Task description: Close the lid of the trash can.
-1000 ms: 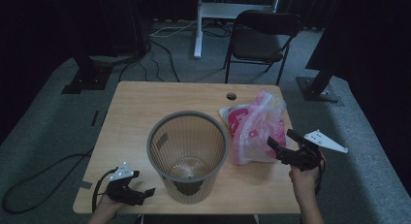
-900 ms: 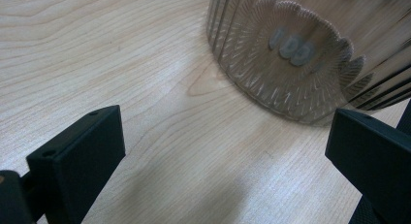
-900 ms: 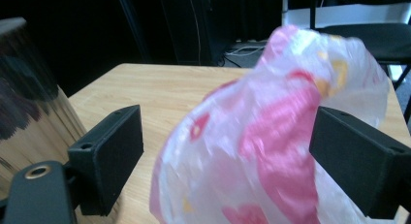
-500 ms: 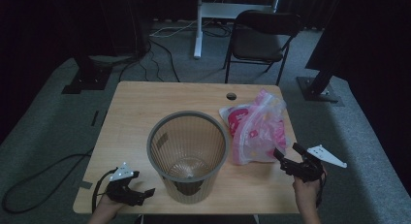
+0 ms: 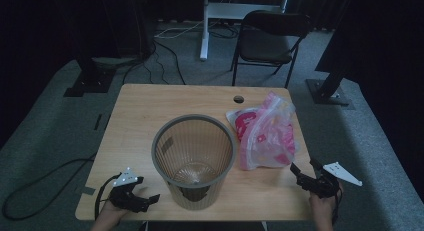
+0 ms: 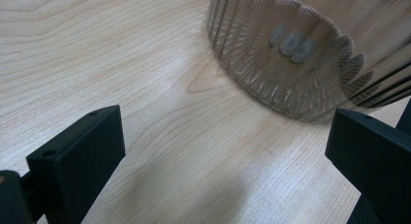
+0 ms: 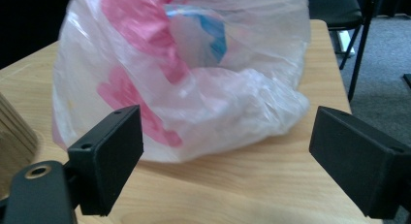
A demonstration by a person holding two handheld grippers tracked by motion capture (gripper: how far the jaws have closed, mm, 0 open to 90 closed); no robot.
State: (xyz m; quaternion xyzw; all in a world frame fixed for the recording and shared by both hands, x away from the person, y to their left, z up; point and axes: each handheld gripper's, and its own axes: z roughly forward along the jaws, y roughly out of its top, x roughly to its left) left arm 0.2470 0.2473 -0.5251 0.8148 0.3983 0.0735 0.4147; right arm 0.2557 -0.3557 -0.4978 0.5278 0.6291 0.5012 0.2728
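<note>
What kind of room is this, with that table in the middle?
Probably a lab or recording studio rather than a home: a lone wooden table stands on grey carpet, ringed by black curtains and stand bases, with a folding chair and loose cables behind it.

Left tool (image 5: pixel 150 197) low, jaws wide apart; right tool (image 5: pixel 305 172) likewise, jaws spread.

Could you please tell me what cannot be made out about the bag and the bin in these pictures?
- Bag contents: in the right gripper view, crumpled pink-printed plastic blurs what lies inside.
- Bin floor: the high view is dim, so anything inside is unclear.
- Bin top: cut off by the upper edge of the left gripper view.
</note>
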